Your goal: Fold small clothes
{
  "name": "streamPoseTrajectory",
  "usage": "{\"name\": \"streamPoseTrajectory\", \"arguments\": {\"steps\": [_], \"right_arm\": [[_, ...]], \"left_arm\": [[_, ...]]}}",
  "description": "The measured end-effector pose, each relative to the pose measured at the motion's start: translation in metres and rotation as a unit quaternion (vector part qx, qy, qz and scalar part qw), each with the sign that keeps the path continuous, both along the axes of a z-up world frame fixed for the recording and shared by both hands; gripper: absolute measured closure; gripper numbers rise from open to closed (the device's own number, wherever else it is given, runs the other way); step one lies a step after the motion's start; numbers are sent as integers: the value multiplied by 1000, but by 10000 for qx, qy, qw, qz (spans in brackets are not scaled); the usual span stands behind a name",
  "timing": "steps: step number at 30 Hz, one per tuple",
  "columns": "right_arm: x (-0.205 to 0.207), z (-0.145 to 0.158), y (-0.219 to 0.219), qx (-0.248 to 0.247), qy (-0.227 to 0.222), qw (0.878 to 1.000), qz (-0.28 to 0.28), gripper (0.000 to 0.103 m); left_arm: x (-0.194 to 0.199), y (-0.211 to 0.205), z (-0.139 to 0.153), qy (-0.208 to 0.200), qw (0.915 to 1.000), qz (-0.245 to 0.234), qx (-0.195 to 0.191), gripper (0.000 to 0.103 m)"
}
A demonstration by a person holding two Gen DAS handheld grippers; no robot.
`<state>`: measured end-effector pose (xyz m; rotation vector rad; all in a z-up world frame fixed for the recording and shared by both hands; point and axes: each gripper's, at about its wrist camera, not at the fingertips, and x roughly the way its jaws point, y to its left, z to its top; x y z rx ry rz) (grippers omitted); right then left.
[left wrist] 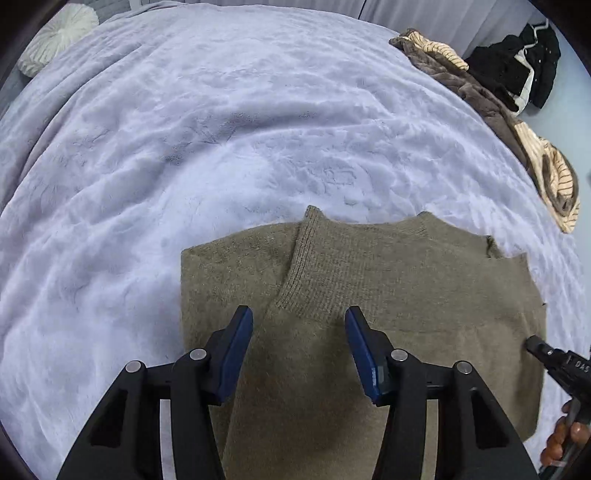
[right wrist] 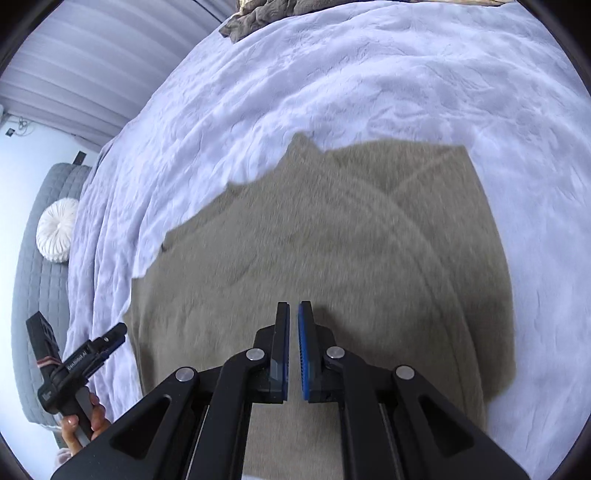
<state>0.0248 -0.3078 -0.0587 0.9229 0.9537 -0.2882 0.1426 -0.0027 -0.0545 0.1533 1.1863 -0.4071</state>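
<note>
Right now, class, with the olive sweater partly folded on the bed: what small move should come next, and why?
Probably lower the left gripper, jaws apart and empty, onto the olive sweater near its folded-in sleeve and pinch there. The right gripper is shut with nothing between its fingers, and the sweater lies flat on the blanket, unheld.

Lilac plush blanket (left wrist: 221, 129) covers the bed. Round white cushion (left wrist: 59, 35) at 10 o'clock, on grey quilted padding (right wrist: 40, 295). Brown-and-striped clothes pile (left wrist: 480, 96) at 2 o'clock; black garments (left wrist: 517, 70) just beyond it.
</note>
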Motion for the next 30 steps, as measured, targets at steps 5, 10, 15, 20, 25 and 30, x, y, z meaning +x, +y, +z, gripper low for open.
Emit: {"name": "streamPoseTrajectory", "arguments": {"steps": [5, 10, 15, 20, 25, 30], "right_arm": [[-14, -27, -32, 289, -18, 9993, -220, 103], [-29, -17, -43, 152, 41, 9988, -459, 103], [-40, -2, -38, -7, 166, 9991, -382, 100], [-55, 5, -19, 13, 132, 9995, -290, 100], [-64, 4, 2, 39, 275, 9995, -169, 100], [-73, -2, 13, 187, 378, 9989, -208, 100]], "left_arm": [[13, 17, -24, 295, 9990, 328, -99, 48], [8, 27, -12, 299, 9991, 281, 100, 48], [-10, 39, -2, 300, 9989, 191, 293, 48], [-27, 48, 2, 278, 9982, 181, 497, 48], [-43, 57, 1, 279, 9981, 268, 482, 15], [-55, 65, -3, 402, 9975, 295, 492, 15]]}}
